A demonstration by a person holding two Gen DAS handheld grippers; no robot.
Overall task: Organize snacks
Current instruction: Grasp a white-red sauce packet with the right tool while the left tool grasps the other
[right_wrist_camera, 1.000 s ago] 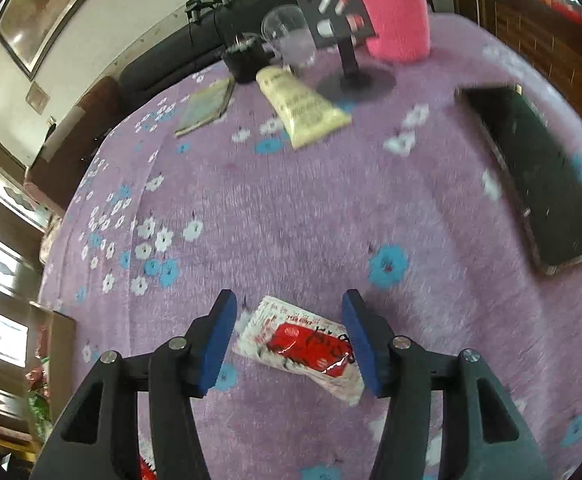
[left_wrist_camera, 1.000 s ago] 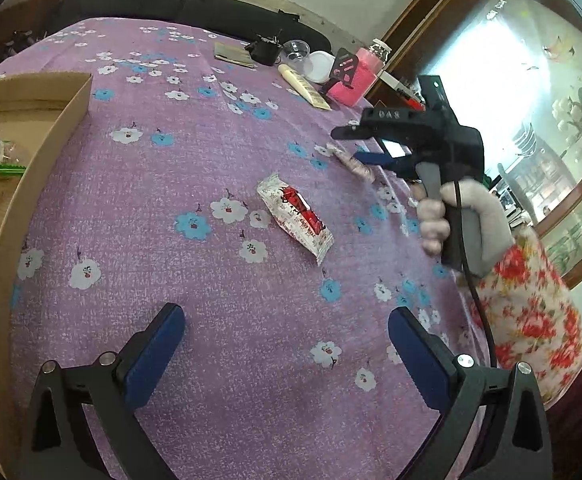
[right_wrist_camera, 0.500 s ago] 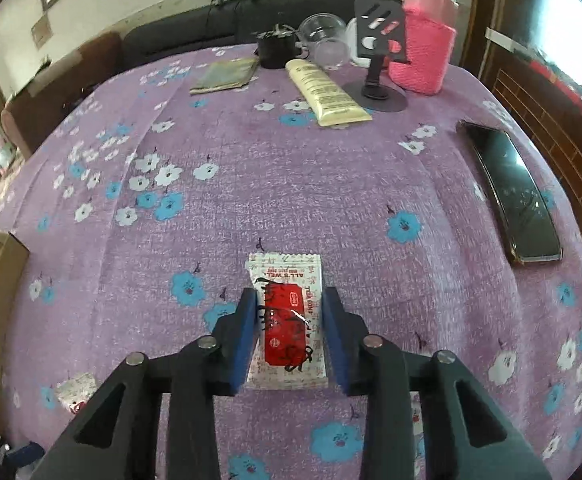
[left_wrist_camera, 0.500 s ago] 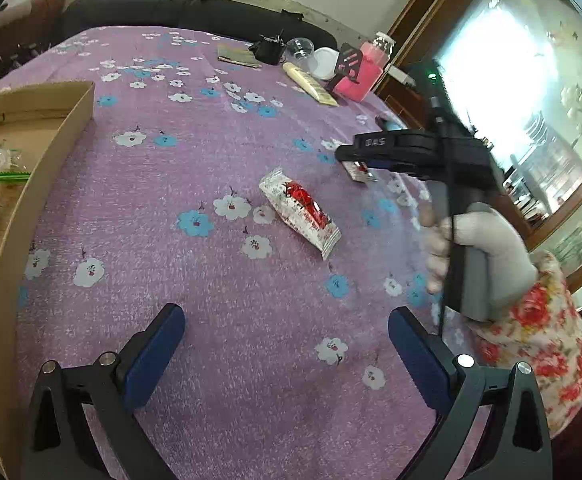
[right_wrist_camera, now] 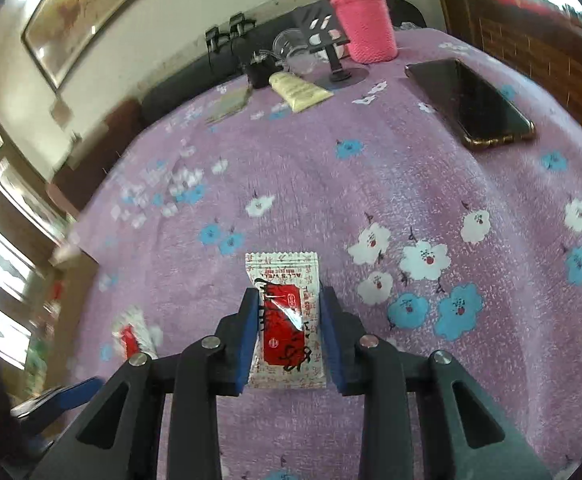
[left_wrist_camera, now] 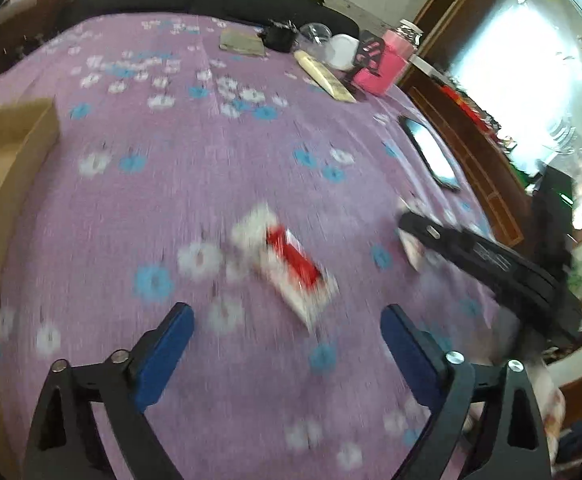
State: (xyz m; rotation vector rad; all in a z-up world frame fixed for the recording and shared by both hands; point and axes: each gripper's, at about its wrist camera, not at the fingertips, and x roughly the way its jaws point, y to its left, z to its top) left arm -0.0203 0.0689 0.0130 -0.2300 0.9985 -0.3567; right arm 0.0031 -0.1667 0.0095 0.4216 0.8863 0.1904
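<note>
A white and red snack packet (right_wrist_camera: 283,276) sits between the blue pads of my right gripper (right_wrist_camera: 289,300), which is shut on it over the purple flowered tablecloth (right_wrist_camera: 411,184). A second packet of the same kind (left_wrist_camera: 287,264) lies on the cloth just ahead of my left gripper (left_wrist_camera: 287,316). Its jaws stand wide and are closing, with nothing between them. The left wrist view is blurred; it shows the right gripper (left_wrist_camera: 411,236) at the right with its packet. The lying packet (right_wrist_camera: 131,336) and a left pad (right_wrist_camera: 71,392) appear low left in the right wrist view.
A cardboard box (left_wrist_camera: 31,140) with snacks stands at the left edge. A phone (right_wrist_camera: 471,104) lies at the right. At the far end are a pink bottle (right_wrist_camera: 365,28), a phone stand (right_wrist_camera: 331,52), a cream tube (right_wrist_camera: 299,90) and a clear cup (right_wrist_camera: 287,46).
My right gripper shut on its packet and carried it sideways across the cloth. My left gripper moved closer to the lying packet, and its jaws narrowed a little.
</note>
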